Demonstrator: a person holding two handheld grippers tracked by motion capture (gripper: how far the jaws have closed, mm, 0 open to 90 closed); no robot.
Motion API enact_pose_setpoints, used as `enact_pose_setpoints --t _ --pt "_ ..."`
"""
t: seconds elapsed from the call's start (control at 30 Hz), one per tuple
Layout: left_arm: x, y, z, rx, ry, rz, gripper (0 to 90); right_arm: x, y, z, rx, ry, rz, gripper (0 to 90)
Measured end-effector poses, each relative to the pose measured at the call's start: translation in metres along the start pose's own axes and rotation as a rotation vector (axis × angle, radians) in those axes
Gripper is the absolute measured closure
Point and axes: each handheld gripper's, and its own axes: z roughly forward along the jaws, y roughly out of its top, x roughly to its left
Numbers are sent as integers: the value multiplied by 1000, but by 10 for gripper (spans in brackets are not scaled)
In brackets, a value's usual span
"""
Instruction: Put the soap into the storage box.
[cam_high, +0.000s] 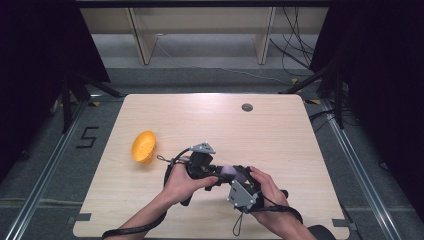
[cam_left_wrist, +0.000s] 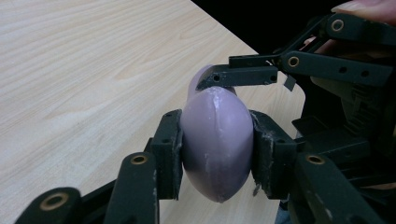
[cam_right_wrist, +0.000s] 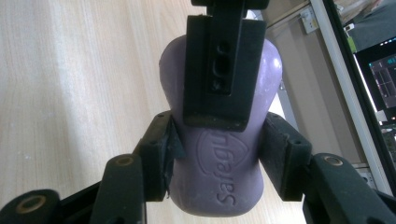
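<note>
Soap bar, lilac and waisted like a shallow hourglass, was held above the worktop near the person's edge, caught between both grippers at once. The left gripper had its fingers clenched on the bar's two narrow edges, the pads pressing flat on either side of the seam. The right gripper grasped the same bar across its waist, its fingers bearing on the concave flanks. In the high view the two hands met just in front of the person, with the left gripper and right gripper almost touching around the soap bar.

The step in hand appeared to be a hand-over or a two-handed reorientation. To do it well, one grip should probably stay firm until the other was clearly secure, since the surface looked smooth and likely to slip. Releasing slowly, and keeping the bar low over the worktop, would limit any fall.

The bar's face carried an embossed shield and raised lettering, with whitish scuffs along its moulded seam. An orange bowl-like object, tipped on its side, lay well apart to the left.
</note>
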Motion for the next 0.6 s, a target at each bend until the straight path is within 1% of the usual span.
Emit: enact_pose_setpoints --t 0.03,0.13,0.27,0.3,0.37,0.4,0.43,0.47,0.5,0.57,0.6 --pt "-1 0 -1 -7 14 4 582 0 0 0 -1 -2 1 500" --pt "-2 0 -2 -8 19 1 587 0 1 0 -7 -5 0 501" --pt "-4 0 -2 -12 36 19 588 -1 1 1 -6 -7 -2 500" --pt "-5 0 -2 -17 49 19 589 -2 2 1 -6 -9 1 500" --pt "-6 1 -3 -20 49 27 590 -2 1 1 -6 -6 1 498" --pt "-7 1 -2 -22 55 32 590 -3 2 2 -4 -2 4 473" --pt "-7 1 -4 -28 90 45 590 -4 1 2 -1 -12 -9 440" --pt "-7 1 -4 -28 90 45 590 -4 0 3 7 -7 1 394" --pt "-6 2 -6 -40 94 42 590 -4 -1 4 11 -8 -1 358" --pt "-6 2 -7 -40 93 41 590 -3 -3 5 12 -12 10 316" --pt "-6 2 -7 -44 92 42 590 -3 -3 5 12 -12 10 316"
